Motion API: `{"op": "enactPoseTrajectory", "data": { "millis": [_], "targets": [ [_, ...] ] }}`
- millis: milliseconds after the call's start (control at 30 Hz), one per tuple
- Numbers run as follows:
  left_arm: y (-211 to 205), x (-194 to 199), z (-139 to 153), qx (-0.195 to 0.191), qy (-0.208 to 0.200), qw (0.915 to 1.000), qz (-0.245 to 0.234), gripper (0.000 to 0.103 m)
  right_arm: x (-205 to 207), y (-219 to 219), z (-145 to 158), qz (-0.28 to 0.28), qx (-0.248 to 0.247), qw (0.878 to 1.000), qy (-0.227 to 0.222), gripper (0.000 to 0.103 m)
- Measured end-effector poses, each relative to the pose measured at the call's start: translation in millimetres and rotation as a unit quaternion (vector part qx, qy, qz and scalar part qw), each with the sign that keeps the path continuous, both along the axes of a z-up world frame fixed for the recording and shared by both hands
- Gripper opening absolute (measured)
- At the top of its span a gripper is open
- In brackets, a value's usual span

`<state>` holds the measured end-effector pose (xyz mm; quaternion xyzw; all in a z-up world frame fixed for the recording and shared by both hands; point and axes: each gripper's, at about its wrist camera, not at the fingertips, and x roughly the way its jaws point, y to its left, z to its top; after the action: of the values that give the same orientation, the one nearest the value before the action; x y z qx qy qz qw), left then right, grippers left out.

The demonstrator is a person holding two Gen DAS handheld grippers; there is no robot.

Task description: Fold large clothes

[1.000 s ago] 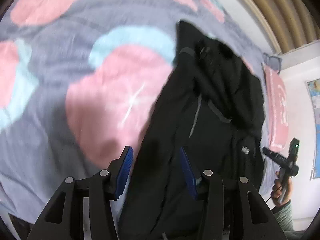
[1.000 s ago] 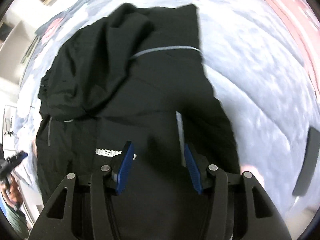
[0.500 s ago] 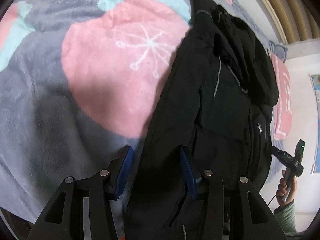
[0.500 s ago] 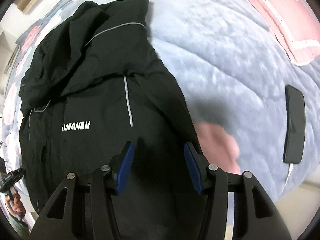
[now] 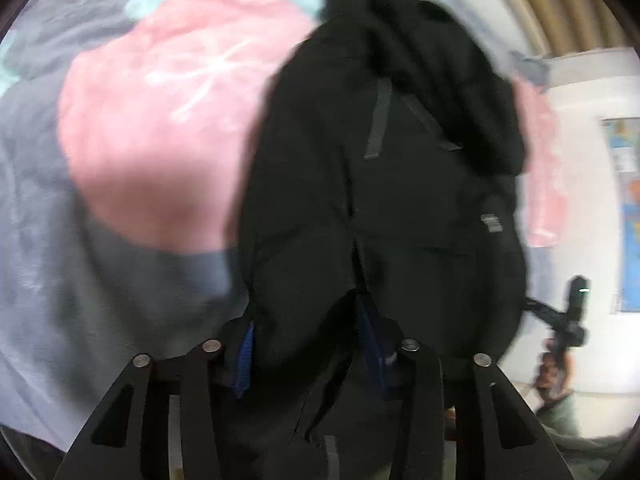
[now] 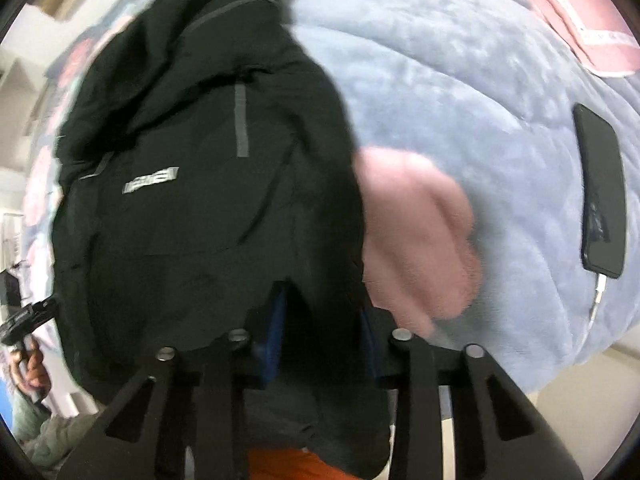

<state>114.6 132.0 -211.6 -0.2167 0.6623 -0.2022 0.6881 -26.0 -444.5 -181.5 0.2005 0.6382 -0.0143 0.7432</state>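
Observation:
A large black jacket [image 5: 400, 200] with grey reflective strips and a small logo lies on a grey-blue blanket with pink patches [image 5: 152, 140]. In the left wrist view its bottom hem is bunched between the blue pads of my left gripper [image 5: 308, 344], which grips it. In the right wrist view the jacket [image 6: 192, 200] likewise runs down between the pads of my right gripper [image 6: 320, 340], which holds the other hem corner. Both pairs of pads are mostly hidden by black cloth. The hem looks lifted off the bed.
A black phone [image 6: 602, 192] with a cable lies on the blanket at the right. A pink pillow [image 6: 576, 12] is at the far right. The bed's edge and floor [image 6: 580, 392] are at the lower right. White wall with a poster [image 5: 628, 216] stands behind.
Both grippers have gone forward onto the jacket's hem and closed on it. The hem now bunches between the pads and is raised; both views are blurred by motion.

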Motion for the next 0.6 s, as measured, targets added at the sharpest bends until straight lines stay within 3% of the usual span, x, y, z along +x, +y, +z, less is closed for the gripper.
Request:
{"op": "enactPoseTrajectory", "data": {
  "millis": [67,133,467,600],
  "targets": [
    [2,-1,7,-0.059,-0.002,0.9982,0.011,0.045,-2,3,6,0.007,0.003,1.000,-0.002,0.036],
    [1,-3,9,-0.081,-0.002,0.9966,0.013,0.045,-5,3,2,0.007,0.010,1.000,0.006,0.036],
    [-17,-39,-13,-0.023,0.046,0.9985,-0.020,0.045,-47,6,-21,0.016,0.041,0.998,0.046,0.042],
    [-20,-47,-8,-0.033,0.040,0.9986,-0.009,0.045,-56,16,-12,0.029,0.044,0.998,0.034,0.042]
  ]
}}
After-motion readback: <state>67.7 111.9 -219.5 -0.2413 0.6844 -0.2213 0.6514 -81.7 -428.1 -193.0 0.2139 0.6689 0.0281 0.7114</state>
